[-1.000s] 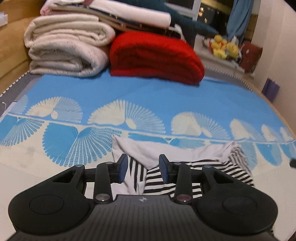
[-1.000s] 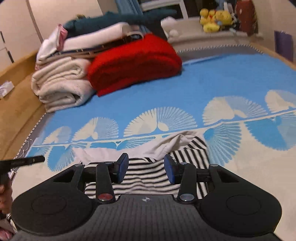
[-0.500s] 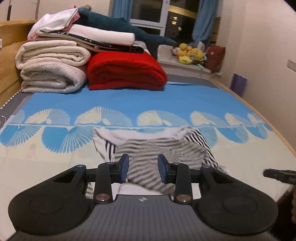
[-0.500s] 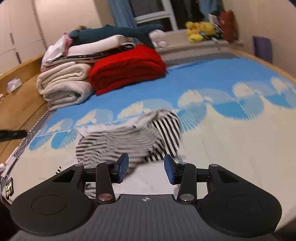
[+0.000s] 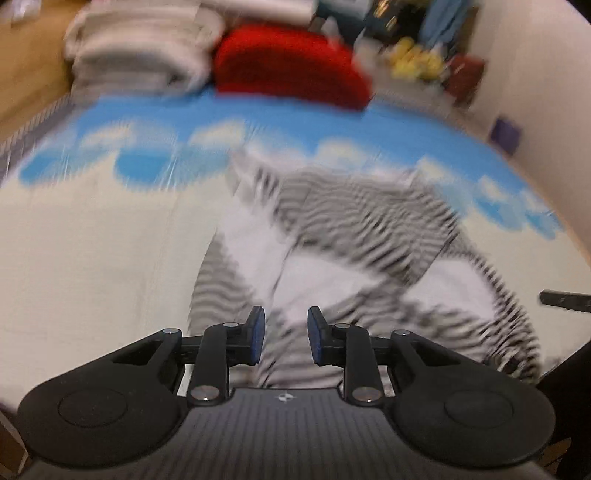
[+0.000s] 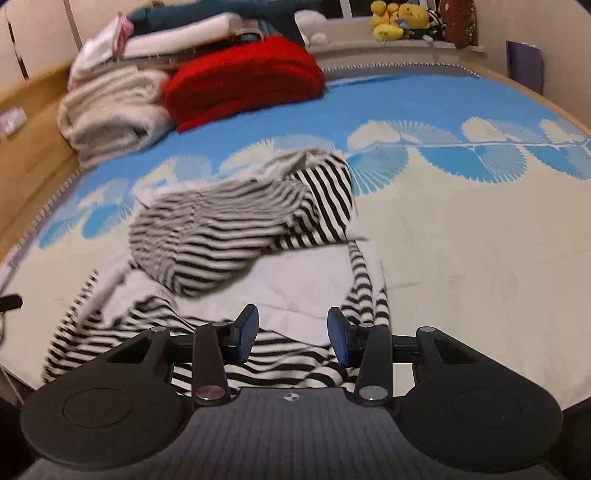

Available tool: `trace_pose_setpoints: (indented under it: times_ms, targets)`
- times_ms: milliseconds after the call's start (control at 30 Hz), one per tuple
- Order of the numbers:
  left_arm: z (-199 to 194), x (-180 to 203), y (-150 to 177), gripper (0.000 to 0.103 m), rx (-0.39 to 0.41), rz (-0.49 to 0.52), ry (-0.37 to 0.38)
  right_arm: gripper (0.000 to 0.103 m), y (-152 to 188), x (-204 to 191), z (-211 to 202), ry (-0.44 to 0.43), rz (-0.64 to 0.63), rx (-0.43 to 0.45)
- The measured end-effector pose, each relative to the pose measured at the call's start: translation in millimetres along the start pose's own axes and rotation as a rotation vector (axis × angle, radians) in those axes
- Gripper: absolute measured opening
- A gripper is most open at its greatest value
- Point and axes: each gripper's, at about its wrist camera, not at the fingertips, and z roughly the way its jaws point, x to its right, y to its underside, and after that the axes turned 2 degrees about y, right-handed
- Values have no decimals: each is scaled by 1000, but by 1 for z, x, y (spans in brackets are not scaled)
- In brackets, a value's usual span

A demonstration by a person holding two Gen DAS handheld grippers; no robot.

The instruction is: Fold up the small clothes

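A black-and-white striped small garment with plain white panels lies crumpled on the blue-and-cream bed cover. A striped part is folded over its middle. My right gripper hovers over the garment's near hem, open, with nothing between its pads. The left wrist view is blurred by motion. There the same garment spreads ahead, and my left gripper hangs over its near left part. Its jaws are closing, and no cloth is pinched between them. A dark finger of the other gripper shows at the right edge.
A folded red blanket and rolled cream blankets are stacked at the head of the bed, with more folded linen on top. A wooden bed frame runs along the left. Yellow plush toys sit on a ledge behind.
Both grippers have drawn back toward the near edge of the bed and sunk lower. More of the garment now shows ahead, with a striped part flopped over it. The left jaws have narrowed.
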Motion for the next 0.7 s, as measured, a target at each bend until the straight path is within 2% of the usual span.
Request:
trace_pose_setpoints:
  times_ms: [200, 367, 467, 600, 700]
  targets:
    - [22, -29, -2, 28, -79, -136, 34, 44, 8, 5, 32, 49, 22, -113]
    - [38, -37, -1, 30, -148, -180, -12, 45, 12, 9, 46, 80, 31, -161]
    - [45, -38, -2, 38, -169, -212, -33, 52, 12, 10, 50, 82, 31, -178]
    - [51, -49, -2, 54, -196, -282, -63, 58, 15, 11, 57, 112, 11, -214]
    - [53, -61, 0, 56, -218, -362, -51, 59, 19, 14, 60, 135, 1, -239]
